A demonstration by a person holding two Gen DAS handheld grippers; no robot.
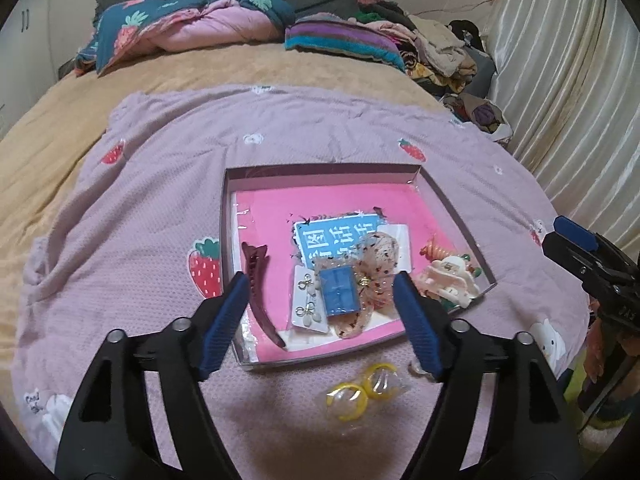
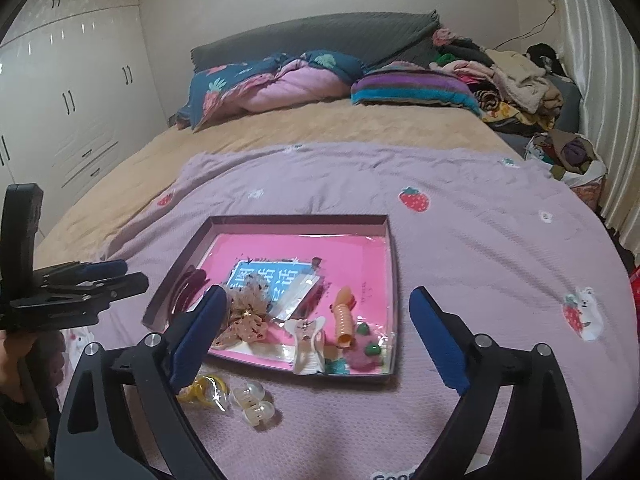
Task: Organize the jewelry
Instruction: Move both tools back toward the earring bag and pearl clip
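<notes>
A shallow box with a pink bottom [image 1: 260, 208] [image 2: 352, 248] lies on a lilac blanket. It holds a maroon hair clip [image 1: 260, 292], an earring card [image 1: 306, 304], a small blue box [image 1: 338, 292], a lace bow [image 1: 376, 276] [image 2: 248, 312], a blue card [image 1: 332, 240] [image 2: 264, 276], a white claw clip [image 1: 448, 280] [image 2: 308, 344] and an orange spiral tie [image 2: 345, 320]. Yellow ring clips [image 1: 364, 390] [image 2: 204, 392] and a clear claw clip [image 2: 254, 402] lie on the blanket before the box. My left gripper [image 1: 320, 324] is open above the box's near edge. My right gripper [image 2: 316, 340] is open, empty.
The lilac strawberry blanket [image 1: 160, 184] covers a tan bed [image 2: 320, 128]. Folded quilts [image 2: 272, 80] and a clothes pile [image 2: 512, 76] lie at the headboard. A curtain [image 1: 560, 80] hangs at the right; a wardrobe [image 2: 72, 80] stands at the left.
</notes>
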